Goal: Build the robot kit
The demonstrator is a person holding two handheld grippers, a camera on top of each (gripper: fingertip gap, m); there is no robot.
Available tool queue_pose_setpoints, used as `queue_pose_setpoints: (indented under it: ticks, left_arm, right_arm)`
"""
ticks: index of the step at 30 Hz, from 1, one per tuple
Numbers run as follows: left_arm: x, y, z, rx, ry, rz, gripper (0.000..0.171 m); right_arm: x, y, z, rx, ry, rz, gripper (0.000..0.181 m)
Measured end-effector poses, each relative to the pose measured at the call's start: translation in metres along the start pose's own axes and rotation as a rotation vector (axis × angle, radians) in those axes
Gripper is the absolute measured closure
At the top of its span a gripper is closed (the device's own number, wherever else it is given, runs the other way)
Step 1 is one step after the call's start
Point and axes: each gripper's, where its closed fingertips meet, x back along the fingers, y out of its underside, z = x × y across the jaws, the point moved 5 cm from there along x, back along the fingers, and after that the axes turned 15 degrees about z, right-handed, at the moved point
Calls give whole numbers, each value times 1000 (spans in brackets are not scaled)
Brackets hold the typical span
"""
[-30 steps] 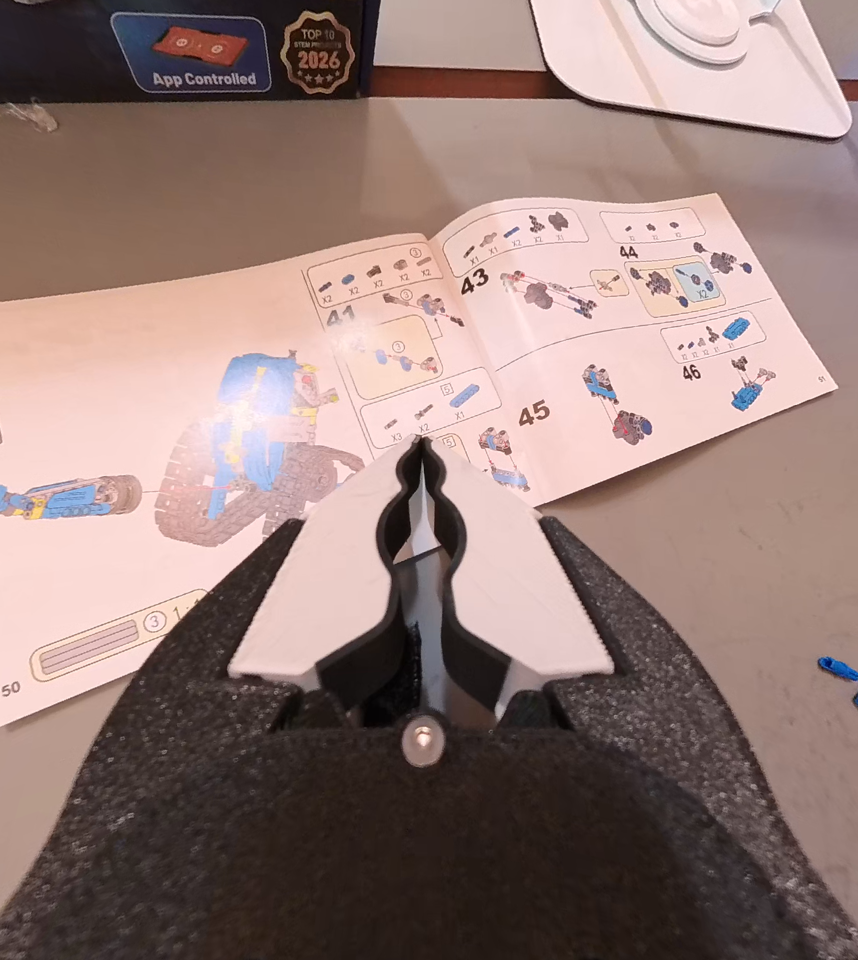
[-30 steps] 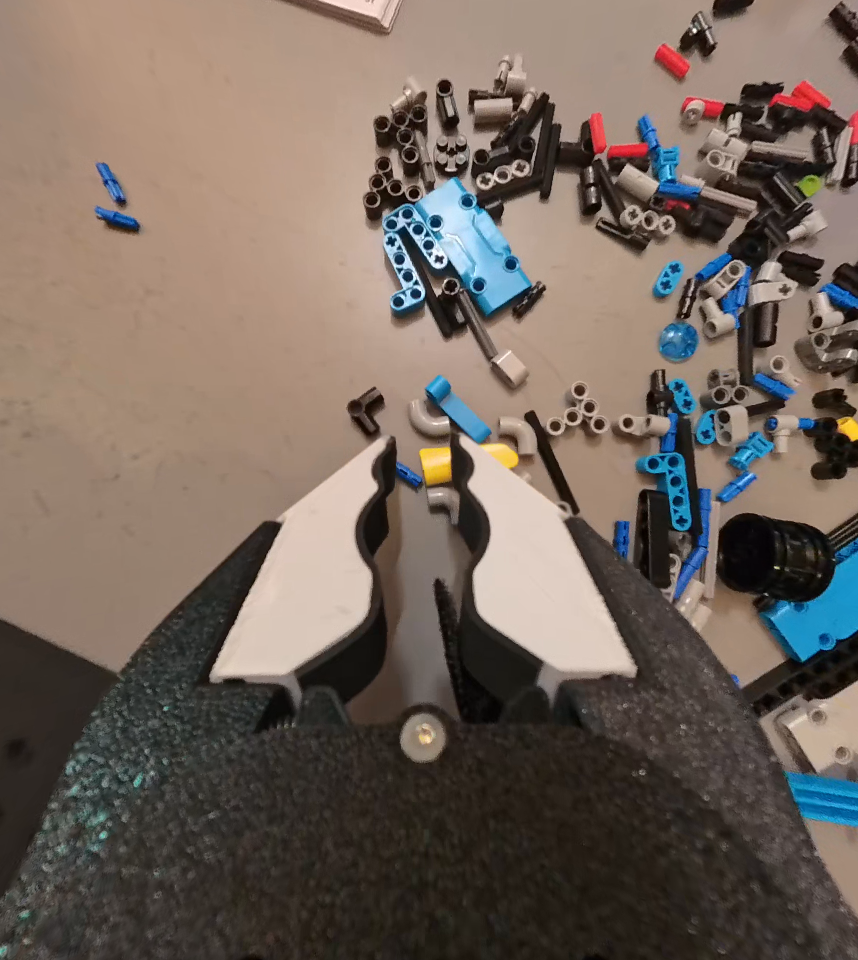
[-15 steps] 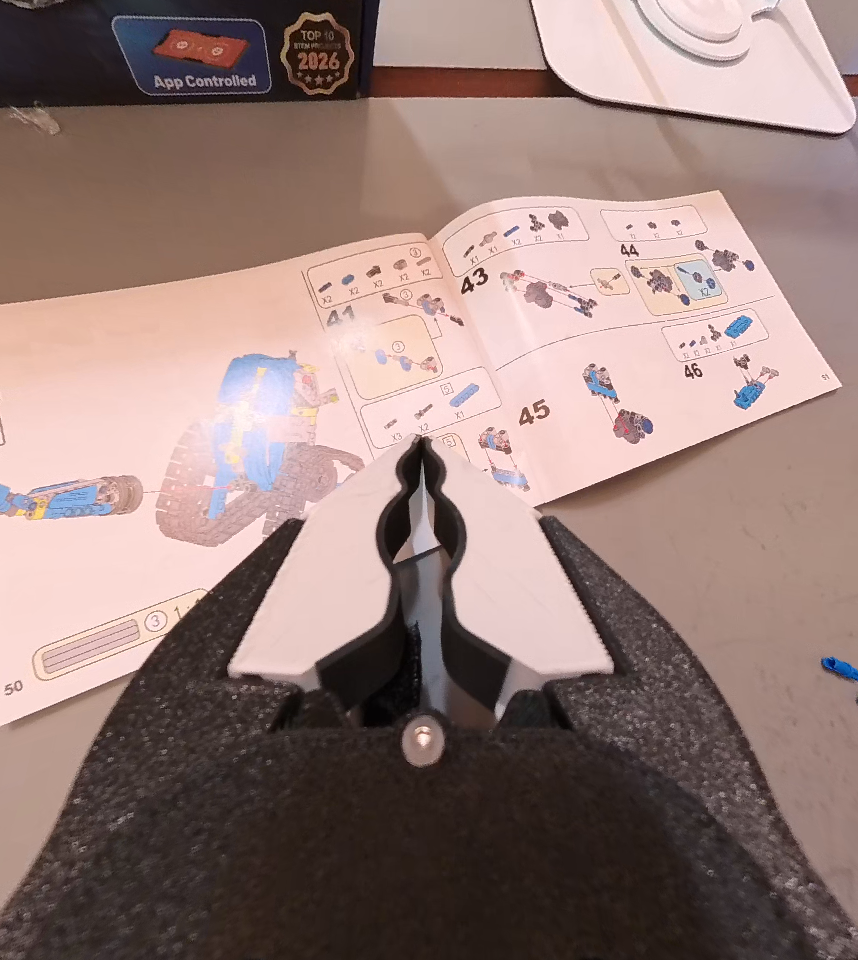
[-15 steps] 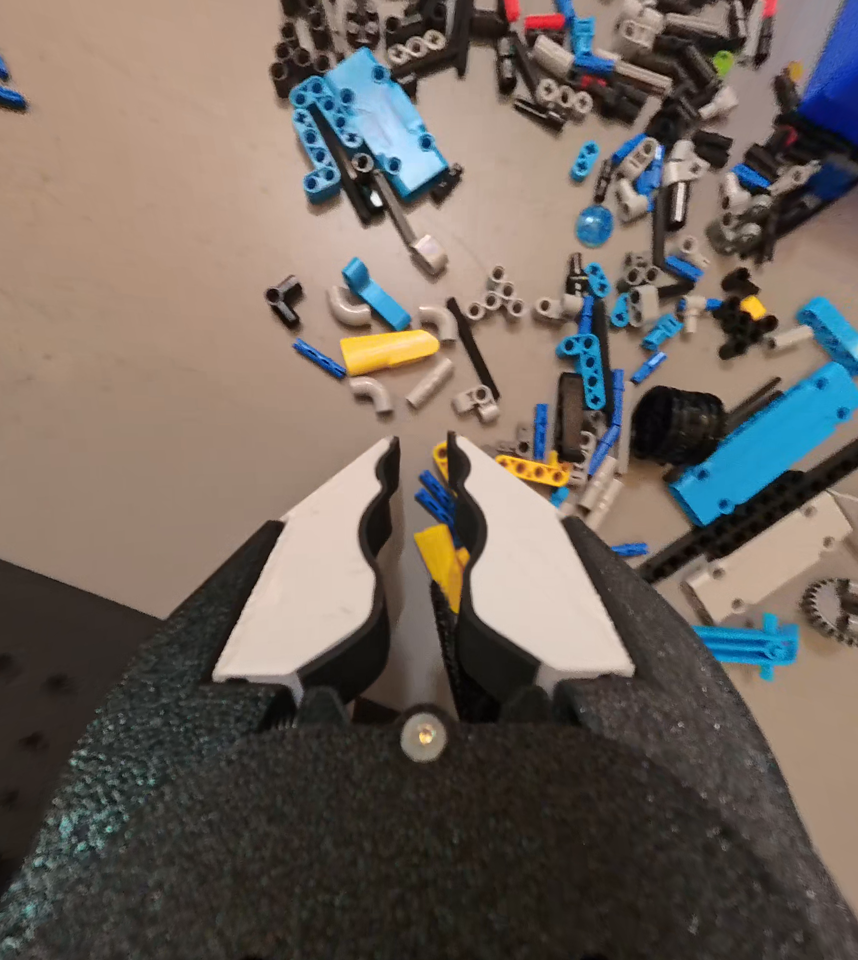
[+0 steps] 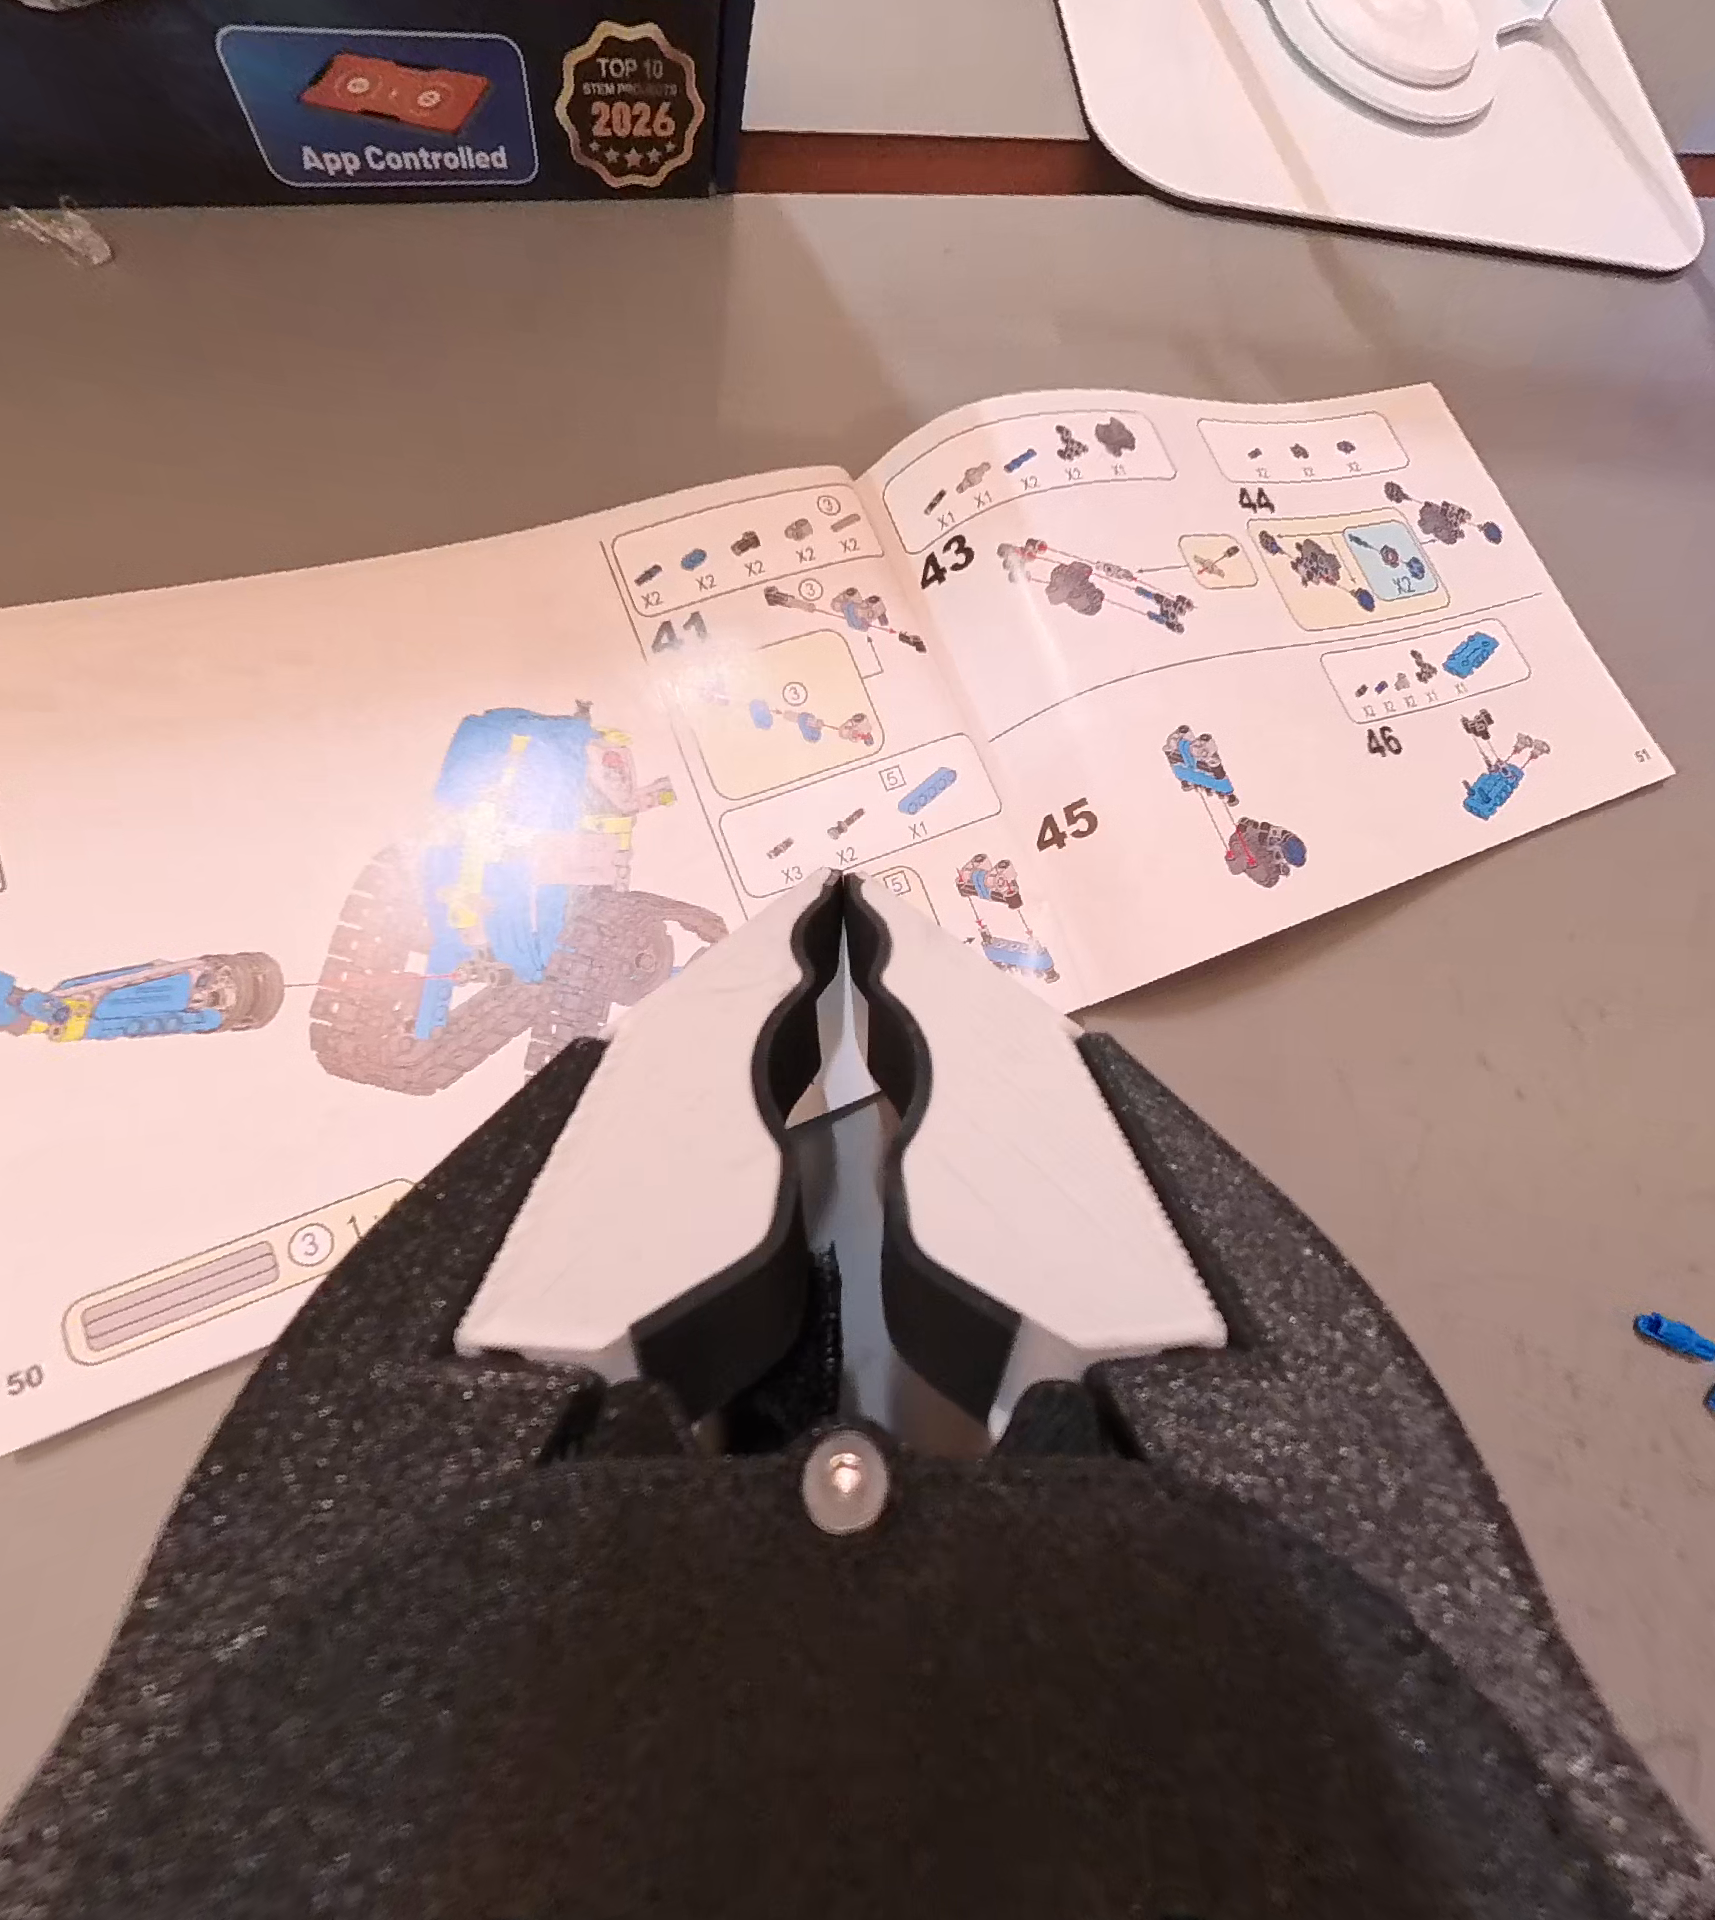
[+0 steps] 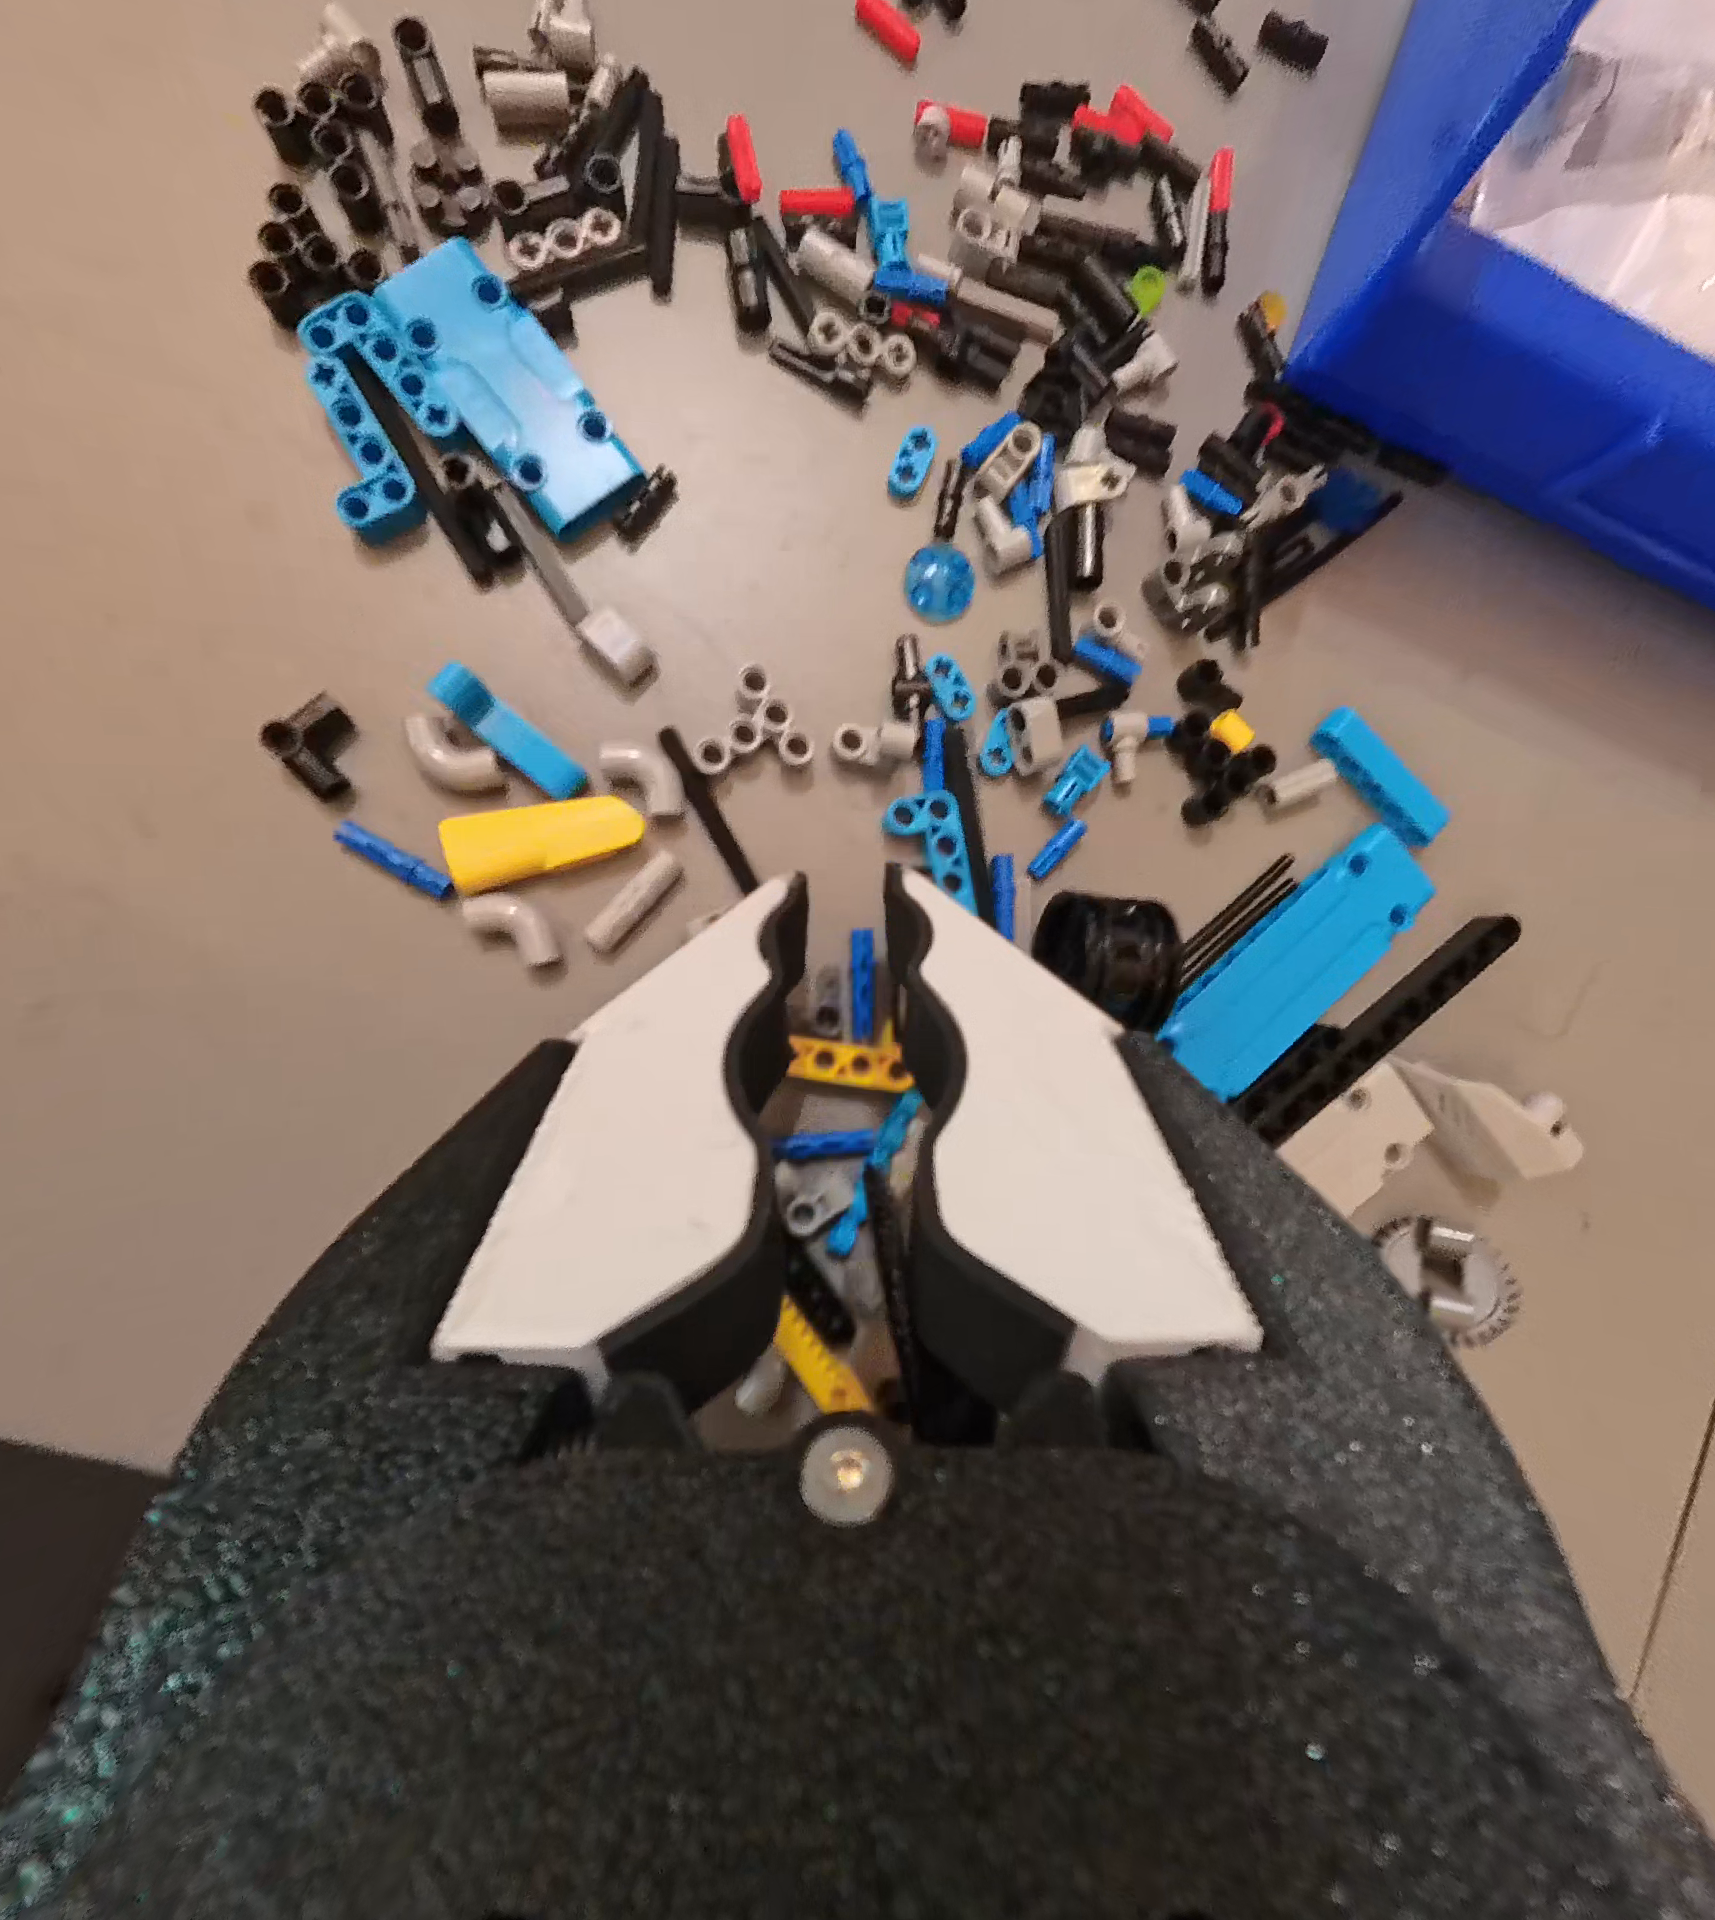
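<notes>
Two grippers: left gripper (image 5: 842, 883) fingers closed, empty, over glossy paper booklet (image 5: 417, 831), right gripper (image 6: 845, 883) fingers parted above plastic bricks (image 6: 853, 1060)

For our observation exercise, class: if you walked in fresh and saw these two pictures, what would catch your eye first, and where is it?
In the right wrist view, a scatter of blue, black, grey and red building pieces covers the table ahead of the open right hand-held gripper, with a yellow wedge-shaped piece at its left and a blue bin at upper right. In the left wrist view, the shut left hand-held gripper hangs over an open instruction booklet.
</notes>
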Motion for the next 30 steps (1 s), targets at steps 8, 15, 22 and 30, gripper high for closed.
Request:
queue_pose_setpoints:
  ticks: [8,15,22,30]
  left_arm:
    - [0,0,0,6,3,0,171]
    - [0,0,-1,20,10,0,171]
    - [0,0,-1,22,11,0,171]
    - [0,0,-1,21,11,0,171]
  right_arm:
    - [-32,-14,25,-1,-18,-8,168]
    - [-48,-14,32,2,-61,-28,170]
    - [-50,-17,29,10,-113,-38,170]
    - [-47,-18,22,25,-139,-45,174]
